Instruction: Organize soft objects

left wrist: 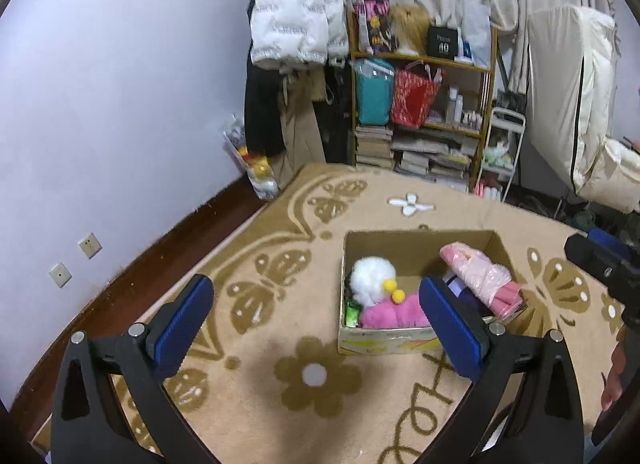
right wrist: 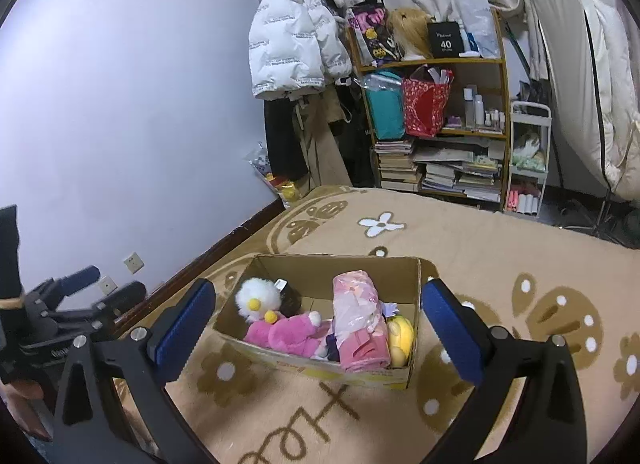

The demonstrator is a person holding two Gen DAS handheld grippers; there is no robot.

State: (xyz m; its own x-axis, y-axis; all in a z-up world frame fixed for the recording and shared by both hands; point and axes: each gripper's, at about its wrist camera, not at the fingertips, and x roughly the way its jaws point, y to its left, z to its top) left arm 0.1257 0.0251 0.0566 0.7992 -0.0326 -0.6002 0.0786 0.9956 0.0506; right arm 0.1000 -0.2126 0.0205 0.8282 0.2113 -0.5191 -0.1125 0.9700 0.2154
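Both the left gripper (left wrist: 316, 324) and the right gripper (right wrist: 318, 326) hang wide apart and empty above the rug (left wrist: 280, 404). The soft toys (white-headed pink plush (right wrist: 280, 328), pink wrapped bundle (right wrist: 358, 324), yellow plush (right wrist: 401, 338)) already sit in the cardboard box (right wrist: 320, 272). Any further tidying probably wants a slow descent straight into the box, pinching fabric, not cardboard.

Home bedroom: hung jackets (left wrist: 294, 12); cluttered bookshelf (left wrist: 424, 96); patterned rug (left wrist: 280, 264)

Cluttered bookshelf (right wrist: 436, 124), white puffer jacket (right wrist: 292, 36)
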